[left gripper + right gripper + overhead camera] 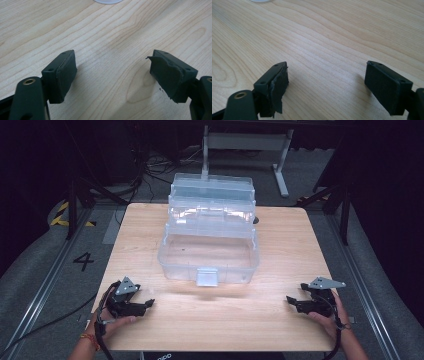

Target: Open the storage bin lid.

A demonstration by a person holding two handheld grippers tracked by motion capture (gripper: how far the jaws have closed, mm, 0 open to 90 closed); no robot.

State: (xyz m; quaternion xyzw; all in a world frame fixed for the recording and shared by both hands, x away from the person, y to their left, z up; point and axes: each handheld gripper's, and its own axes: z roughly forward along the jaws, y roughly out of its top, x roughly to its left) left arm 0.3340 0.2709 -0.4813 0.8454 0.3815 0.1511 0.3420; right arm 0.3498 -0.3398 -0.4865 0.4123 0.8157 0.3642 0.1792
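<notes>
Clear plastic, the toolbox (209, 240) stands opened at the table's (280, 330) far middle, untouched, while the left gripper (145, 304) and right gripper (292, 301) rest near its front corners, jaws apart and empty.

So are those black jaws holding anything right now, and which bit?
Nothing is held. The left gripper and the right gripper both stand open over the bare wooden table, apart from the clear plastic box.
</notes>
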